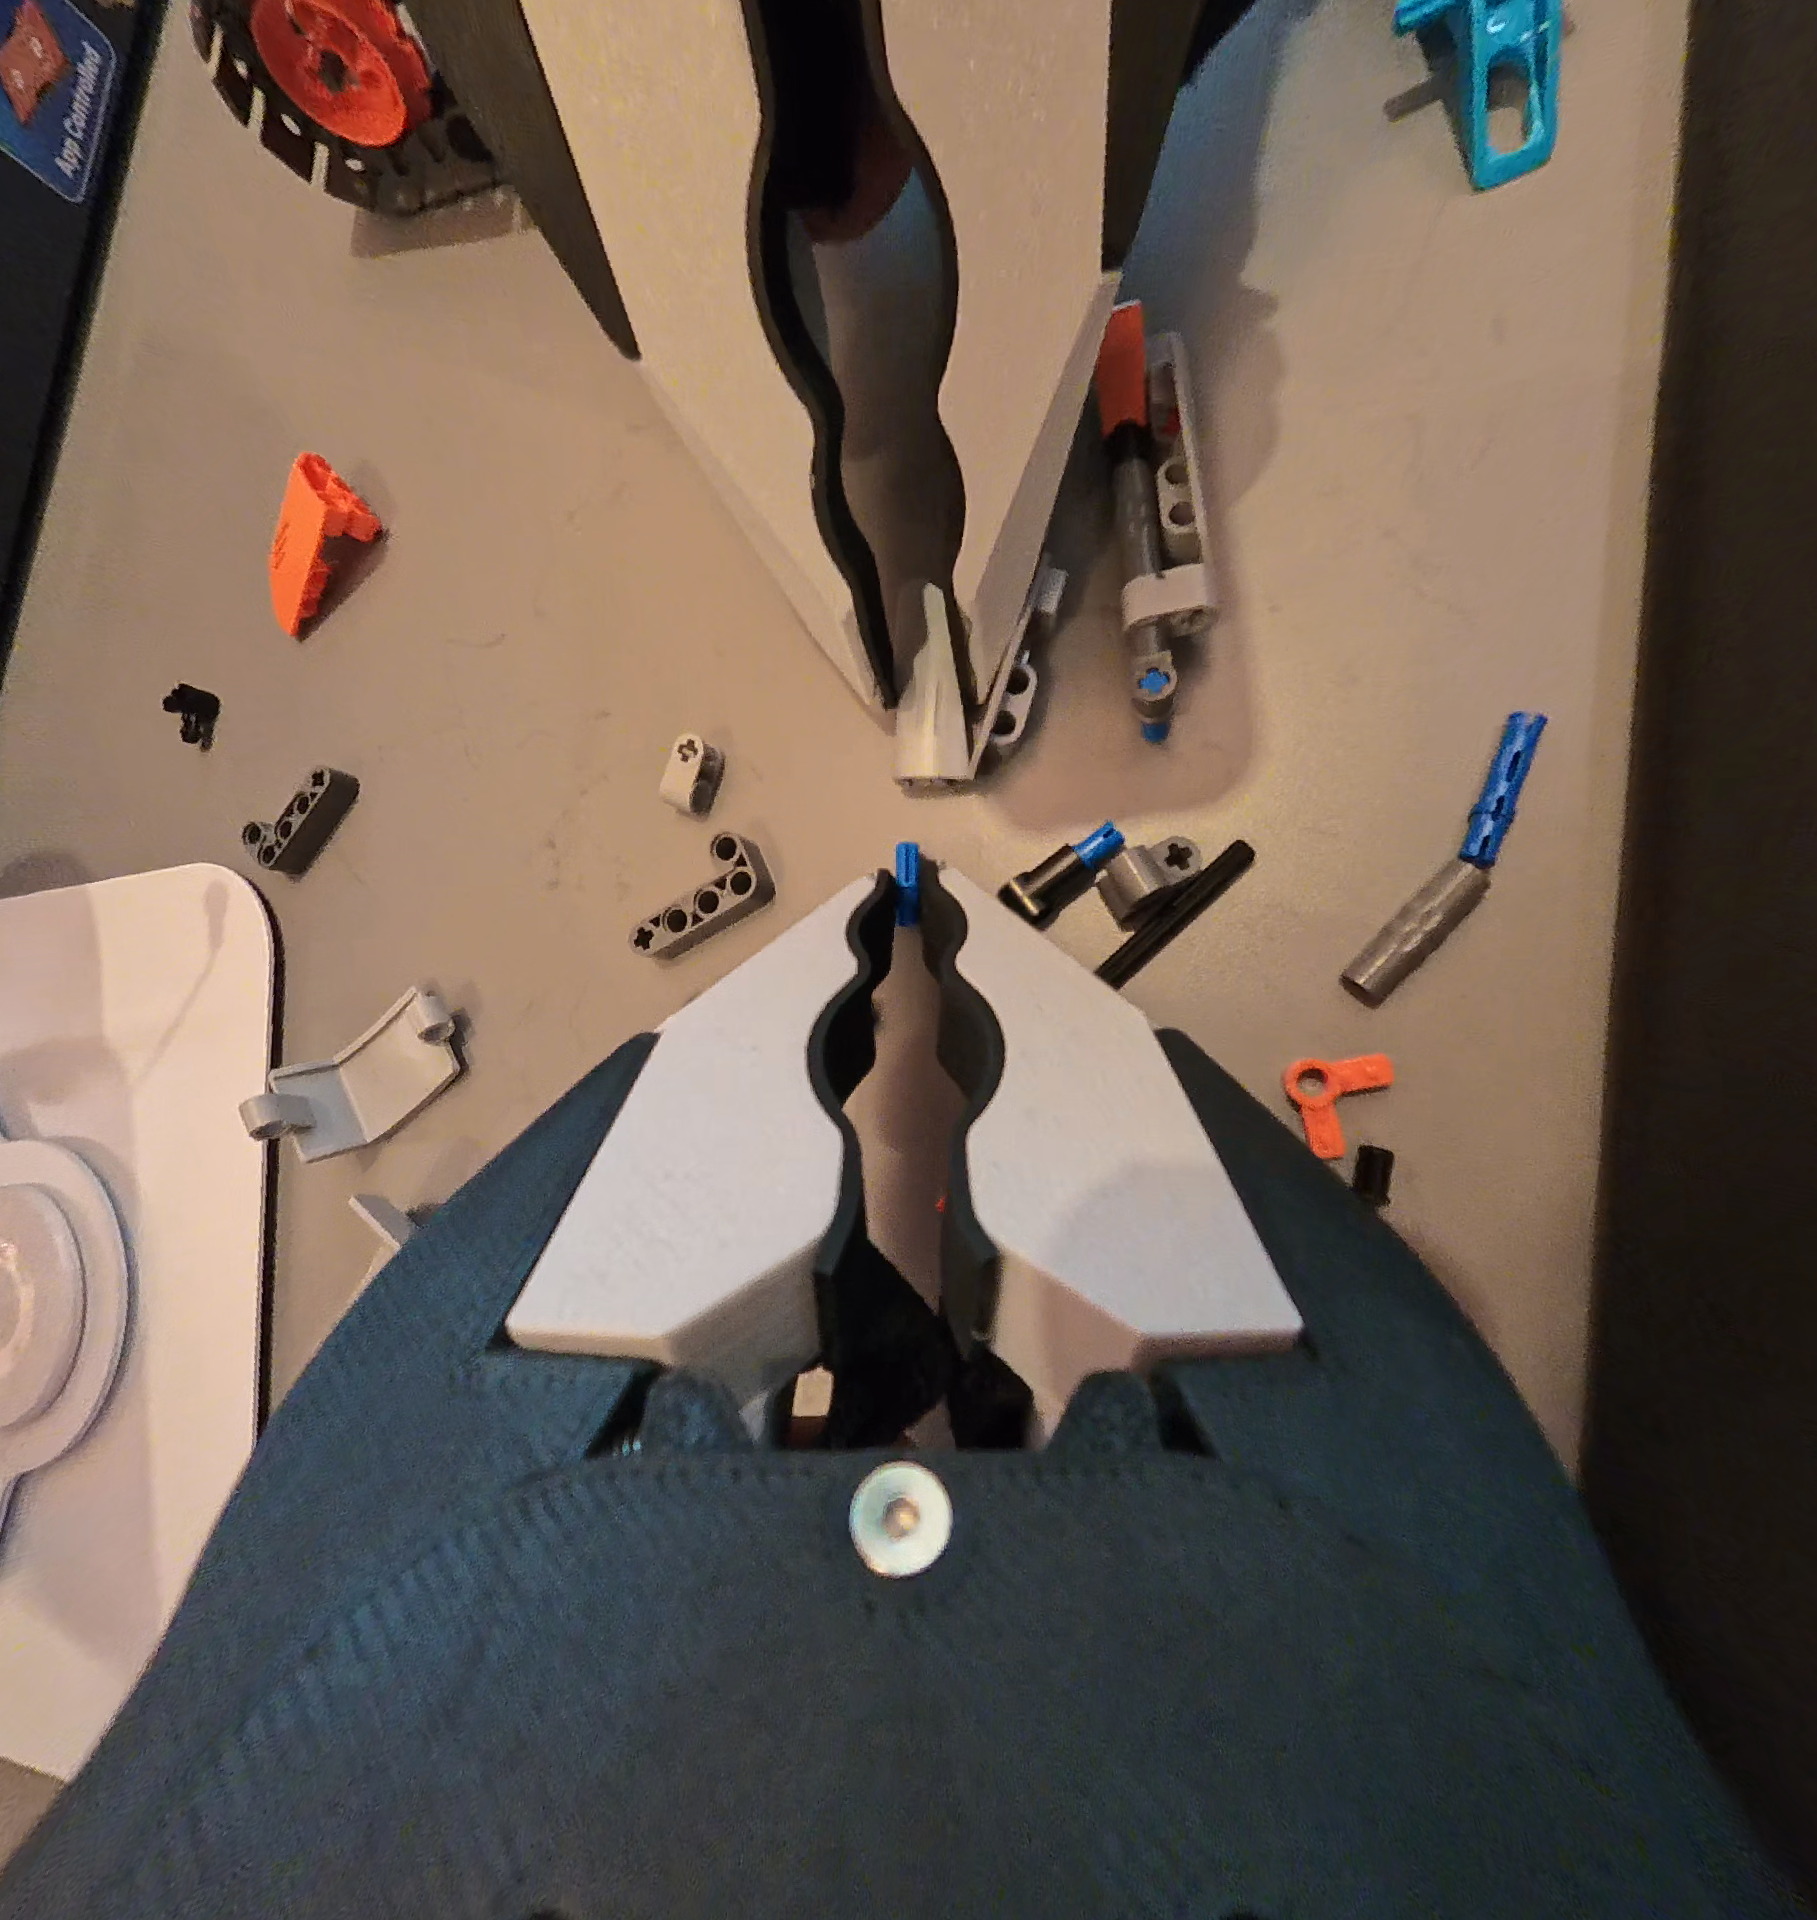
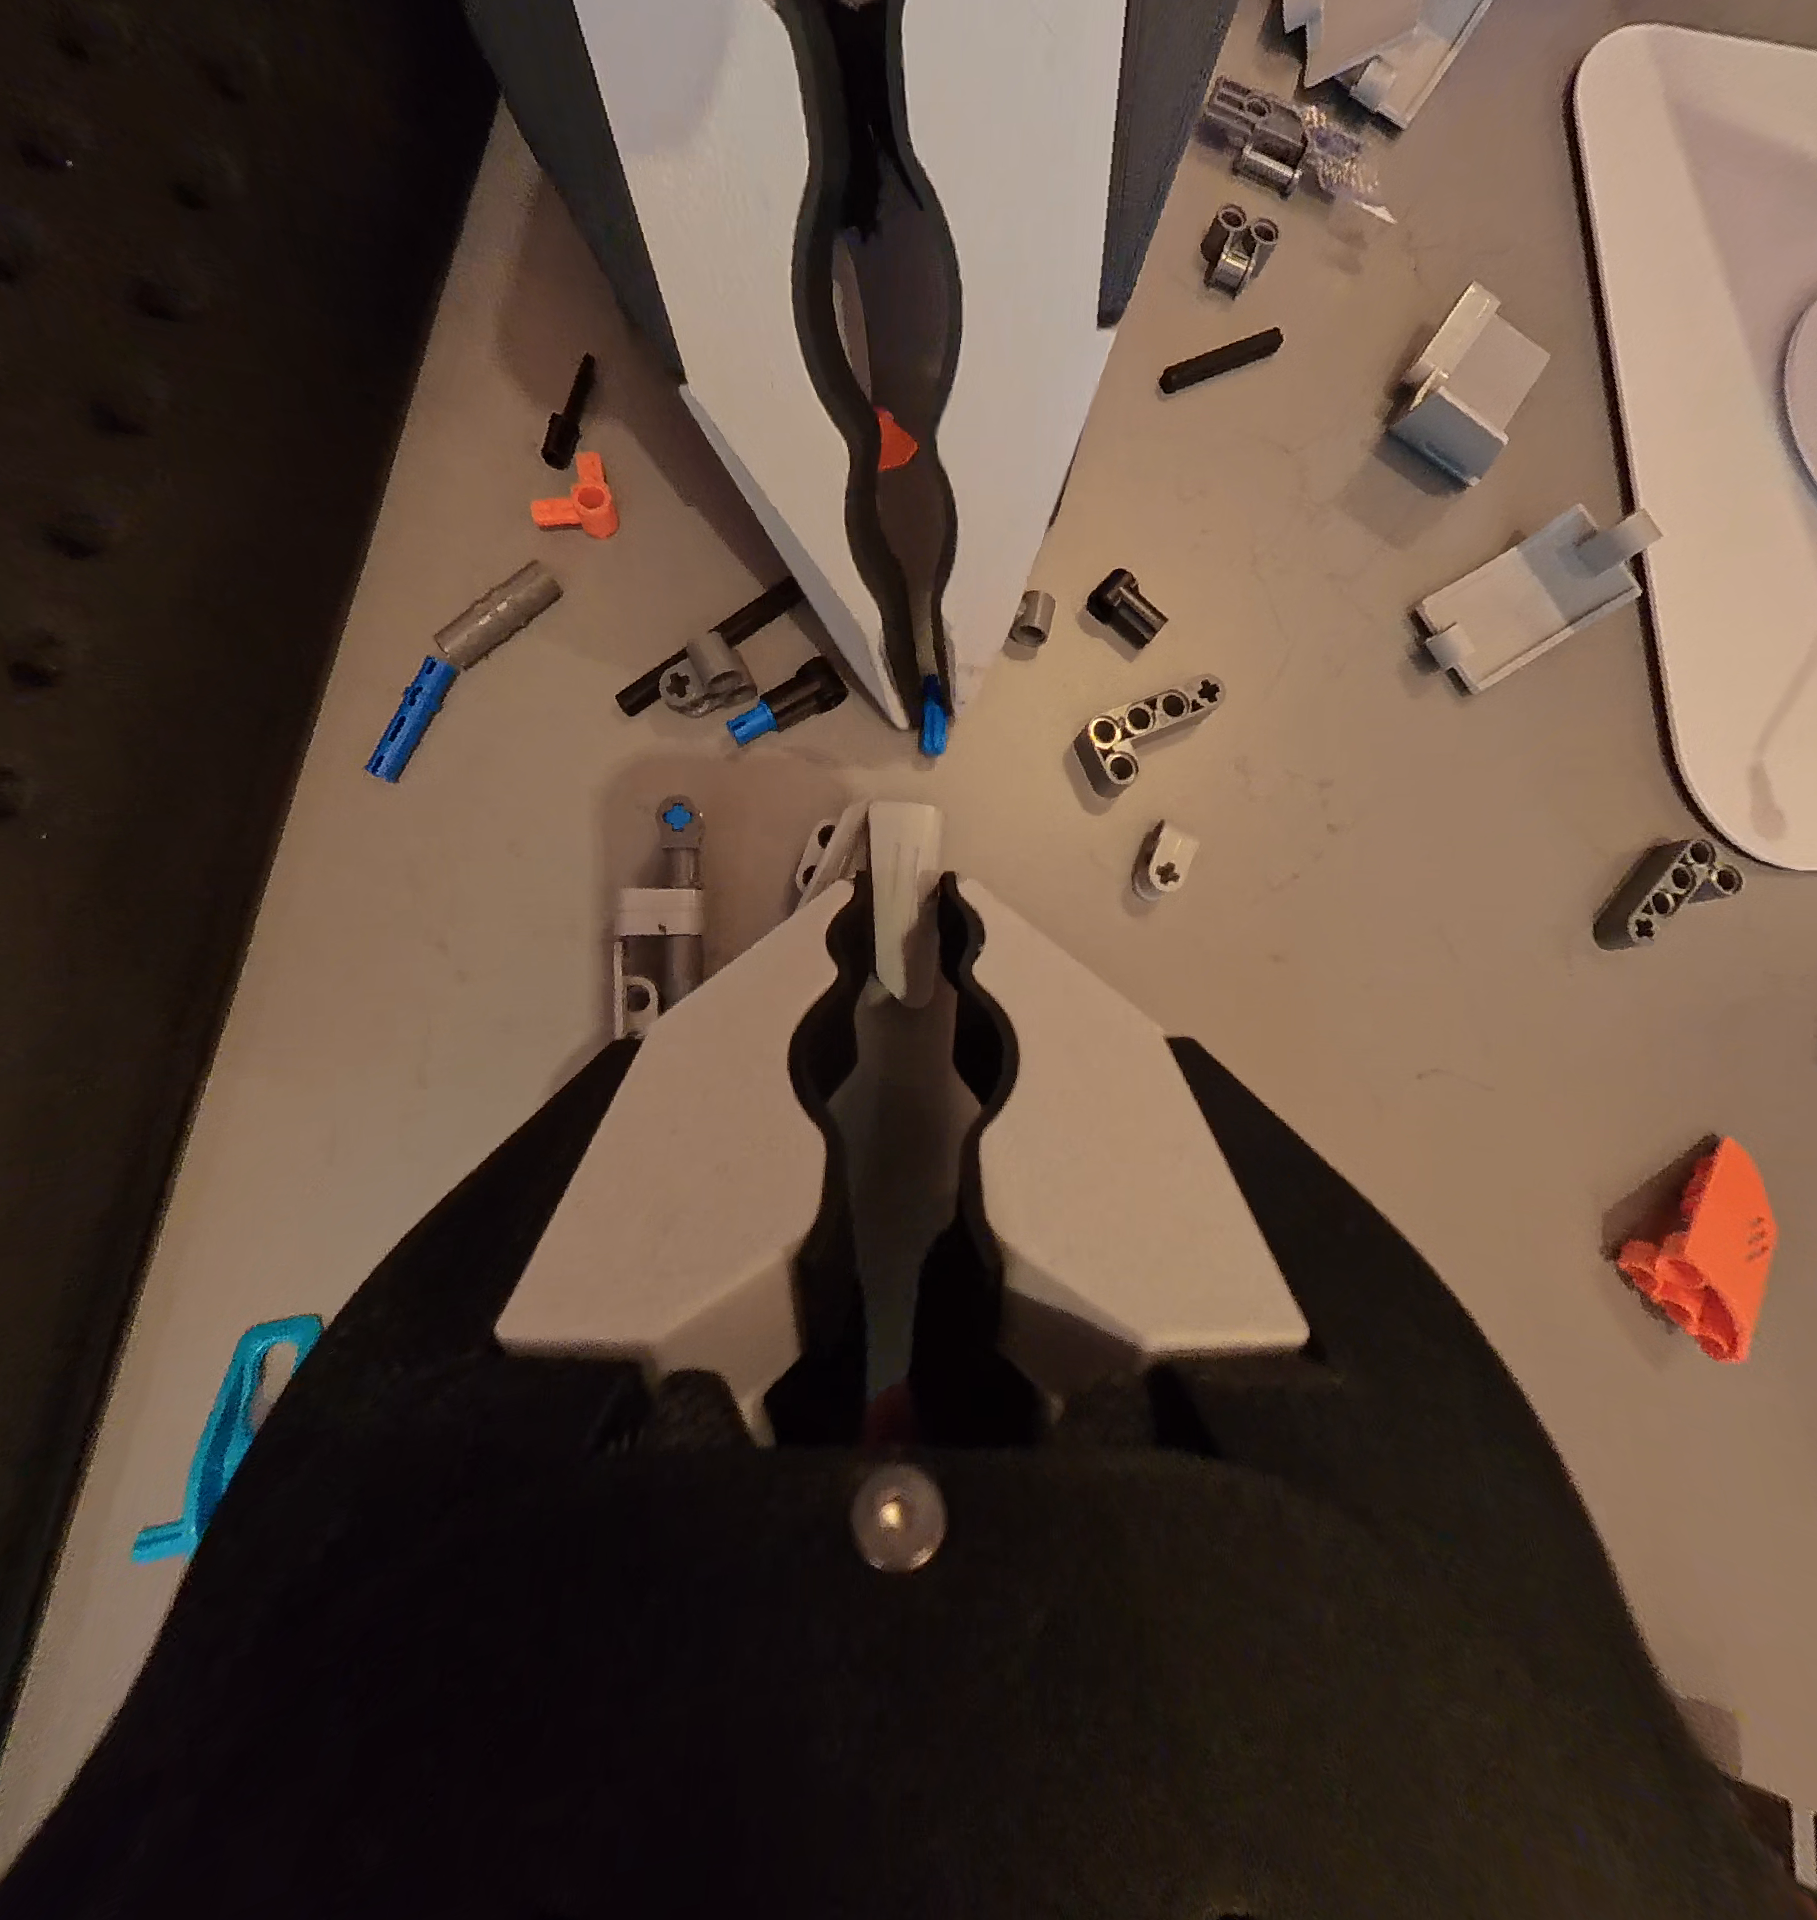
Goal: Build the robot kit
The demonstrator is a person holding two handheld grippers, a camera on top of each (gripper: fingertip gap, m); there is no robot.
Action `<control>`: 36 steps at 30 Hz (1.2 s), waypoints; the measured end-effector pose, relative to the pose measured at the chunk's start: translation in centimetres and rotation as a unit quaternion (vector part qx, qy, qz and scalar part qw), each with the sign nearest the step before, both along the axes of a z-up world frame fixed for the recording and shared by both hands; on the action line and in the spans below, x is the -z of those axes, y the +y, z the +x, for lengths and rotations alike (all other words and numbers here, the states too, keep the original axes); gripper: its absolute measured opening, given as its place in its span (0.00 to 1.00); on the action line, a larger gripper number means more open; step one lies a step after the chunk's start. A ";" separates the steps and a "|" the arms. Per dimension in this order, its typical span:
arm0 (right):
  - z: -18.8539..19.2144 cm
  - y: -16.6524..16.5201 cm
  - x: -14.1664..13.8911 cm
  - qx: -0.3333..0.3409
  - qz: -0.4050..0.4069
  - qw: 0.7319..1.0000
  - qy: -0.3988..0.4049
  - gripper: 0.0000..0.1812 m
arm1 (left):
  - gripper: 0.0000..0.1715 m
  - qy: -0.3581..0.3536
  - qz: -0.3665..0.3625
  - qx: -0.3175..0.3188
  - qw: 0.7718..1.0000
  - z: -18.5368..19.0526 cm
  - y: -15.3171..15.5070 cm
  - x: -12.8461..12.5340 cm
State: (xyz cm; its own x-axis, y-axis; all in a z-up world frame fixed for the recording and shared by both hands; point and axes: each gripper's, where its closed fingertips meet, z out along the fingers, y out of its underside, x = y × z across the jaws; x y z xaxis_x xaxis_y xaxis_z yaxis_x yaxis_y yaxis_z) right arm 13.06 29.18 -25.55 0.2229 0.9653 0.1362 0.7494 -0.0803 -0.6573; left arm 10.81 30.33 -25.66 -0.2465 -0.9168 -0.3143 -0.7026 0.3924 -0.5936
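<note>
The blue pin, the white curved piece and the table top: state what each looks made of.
Blue pin, pinched by the left gripper: moulded plastic, saturated colour, slight sheen. White curved piece, in the right gripper: smooth plastic, crisp moulded grooves. Table top: matte beige, faintly scuffed; possibly laminate, uncertain.

Looks like a hobby building spot at home or in a workroom: below my jaws lies a beige tabletop (image 1: 530, 582) strewn with small plastic construction-set parts (image 2: 1143, 727), the set's box (image 1: 21, 208) far left.
</note>
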 end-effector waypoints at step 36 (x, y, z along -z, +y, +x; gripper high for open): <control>-0.5 -0.3 0.0 -0.046 0.008 0.999 0.001 0.05 | 0.01 -0.047 -0.001 0.065 0.997 0.7 -1.2 -0.1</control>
